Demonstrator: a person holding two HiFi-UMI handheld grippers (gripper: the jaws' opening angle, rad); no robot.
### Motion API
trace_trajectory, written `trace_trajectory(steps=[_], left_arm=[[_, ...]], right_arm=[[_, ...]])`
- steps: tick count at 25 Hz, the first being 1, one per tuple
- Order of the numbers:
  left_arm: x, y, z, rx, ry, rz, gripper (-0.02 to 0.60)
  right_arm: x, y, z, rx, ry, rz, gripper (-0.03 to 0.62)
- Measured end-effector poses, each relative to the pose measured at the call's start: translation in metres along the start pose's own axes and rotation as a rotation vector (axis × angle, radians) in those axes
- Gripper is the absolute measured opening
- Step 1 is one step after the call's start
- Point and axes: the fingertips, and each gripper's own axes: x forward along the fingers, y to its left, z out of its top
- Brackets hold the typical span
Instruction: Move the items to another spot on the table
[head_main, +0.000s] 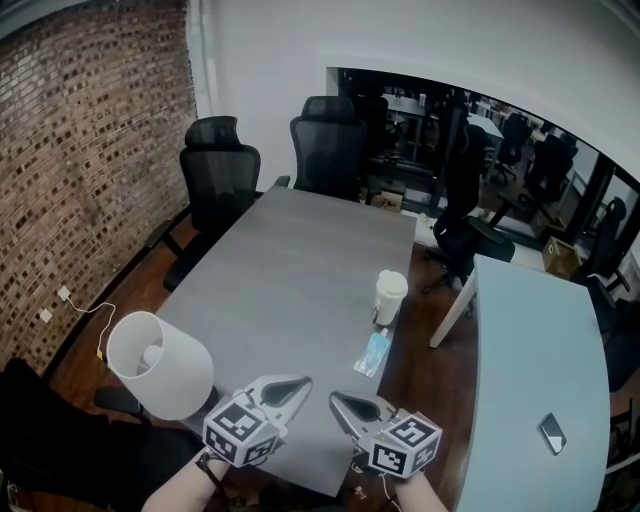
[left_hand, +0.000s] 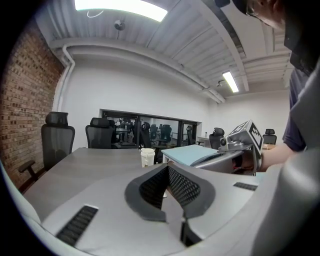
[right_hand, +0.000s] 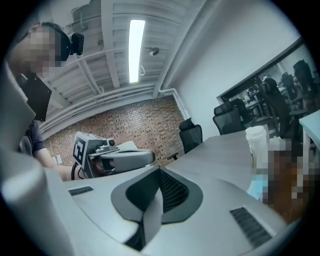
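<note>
Desk (head_main: 290, 270), long and grey, runs mostly bare from far edge to near edge. My left gripper (head_main: 292, 387) and right gripper (head_main: 346, 404) hover at that near edge, both closed tight on nothing. A white lidded paper cup (head_main: 389, 296) stands by the right edge, a blue packaged face mask (head_main: 374, 352) just nearer. Only the head view shows the mask plainly.

The head view looked steeply down from above the near end of the grey tabletop (head_main: 290, 270), with the left gripper (head_main: 283, 390) and right gripper (head_main: 352, 408) at its bottom edge. Each gripper view sat low, close behind its own fingers (left_hand: 185, 189). The left one faced along the tabletop toward the far chairs (left_hand: 100, 136), and the right one angled toward the brick wall (right_hand: 125, 125). All three shared the white cup (head_main: 389, 296), and each gripper view caught the other gripper.
</note>
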Motion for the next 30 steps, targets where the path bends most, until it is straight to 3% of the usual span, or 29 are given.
trace_trajectory(steps=[5,10,18,24,30], left_arm=[[-0.025,0.003,0.007,0.032,-0.017,-0.029,0.003],[-0.053,0.016,0.003,0.029,-0.058,-0.032,0.003],[-0.106,0.02,0.004,0.02,-0.071,-0.066,0.003],[-0.154,0.033,0.017,0.0,-0.157,-0.001,0.003],[-0.212,0.065,0.034,-0.043,-0.31,0.1,0.003]], right_arm=[[0.018,0.04,-0.003,-0.013,-0.003,0.072,0.009],[0.044,0.057,-0.019,-0.038,0.038,0.023,0.009],[0.076,0.102,-0.029,-0.066,0.09,0.093,0.009],[0.097,0.138,-0.043,-0.099,0.121,0.155,0.009],[0.119,0.166,-0.054,-0.115,0.151,0.192,0.009]])
